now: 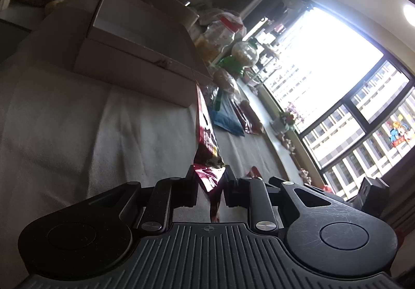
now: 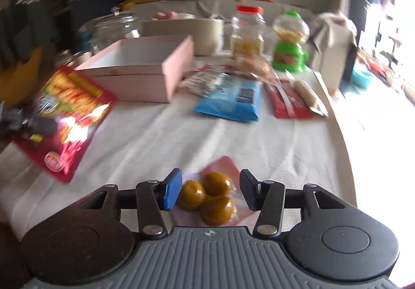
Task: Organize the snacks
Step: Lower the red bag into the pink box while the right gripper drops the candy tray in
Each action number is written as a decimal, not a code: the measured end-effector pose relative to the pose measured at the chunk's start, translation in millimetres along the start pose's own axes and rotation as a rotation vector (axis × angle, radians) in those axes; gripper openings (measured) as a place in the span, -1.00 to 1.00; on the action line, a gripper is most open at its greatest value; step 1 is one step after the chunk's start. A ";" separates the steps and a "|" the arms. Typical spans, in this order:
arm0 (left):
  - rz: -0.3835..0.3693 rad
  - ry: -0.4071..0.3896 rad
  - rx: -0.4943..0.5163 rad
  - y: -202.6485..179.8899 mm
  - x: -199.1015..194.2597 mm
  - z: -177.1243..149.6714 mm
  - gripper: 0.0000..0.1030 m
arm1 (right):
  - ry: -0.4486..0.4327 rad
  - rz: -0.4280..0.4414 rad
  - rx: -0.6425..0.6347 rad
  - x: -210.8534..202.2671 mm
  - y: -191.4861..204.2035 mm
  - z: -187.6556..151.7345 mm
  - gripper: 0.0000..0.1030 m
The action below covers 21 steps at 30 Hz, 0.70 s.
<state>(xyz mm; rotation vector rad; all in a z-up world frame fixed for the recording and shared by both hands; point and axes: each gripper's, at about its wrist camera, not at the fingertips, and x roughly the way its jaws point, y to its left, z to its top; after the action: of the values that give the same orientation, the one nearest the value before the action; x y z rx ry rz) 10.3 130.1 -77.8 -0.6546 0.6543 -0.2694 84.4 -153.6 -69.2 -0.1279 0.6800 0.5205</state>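
Red pouch (image 2: pixel 70 110) with yellow print at left; pale pink box (image 2: pixel 145 73); blue bag (image 2: pixel 230 102); green dispenser (image 2: pixel 289 55); amber sweets (image 2: pixel 207 198) in clear wrap; white surface (image 2: pixel 181 138).

On the table (image 2: pixel 181 138) stand two open boxes: one pink box (image 2: pixel 145 66) toward the far left, and one pale box (image 2: pixel 197 29) behind it. There is one red snack bag (image 2: pixel 70 107) at the left edge, one blue packet (image 2: pixel 230 102) near the middle, one red packet (image 2: pixel 288 102) toward the right edge, and one clear pouch (image 2: pixel 215 198) at the near edge holding three orange-brown round sweets. Along the far edge stand one red-lidded plastic jar (image 2: pixel 249 29), one green candy dispenser (image 2: pixel 290 48) and one glass jar (image 2: pixel 114 27). Other wrapped snacks there are too blurred to count.
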 end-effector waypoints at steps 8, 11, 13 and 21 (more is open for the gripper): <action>0.012 0.019 -0.007 1.4 3.3 -2.9 -0.55 | 0.019 0.019 -0.081 4.9 9.6 -8.6 -0.07; -0.019 -0.013 -0.007 -2.6 -4.3 3.0 -0.55 | 0.004 0.047 -0.087 -2.7 11.4 -1.5 -0.08; -0.043 -0.056 -0.004 -4.5 -11.0 17.2 -0.55 | -0.031 0.070 -0.110 -11.4 17.4 10.6 -0.08; 0.002 -0.239 0.174 -24.1 -6.9 161.6 -0.54 | -0.263 0.169 -0.288 11.6 68.6 131.9 -0.06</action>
<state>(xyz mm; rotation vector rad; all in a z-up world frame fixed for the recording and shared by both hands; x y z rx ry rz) 107.5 191.5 38.5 -0.5090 0.3976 -0.2390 132.6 -52.7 29.4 -0.2685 0.3578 0.7820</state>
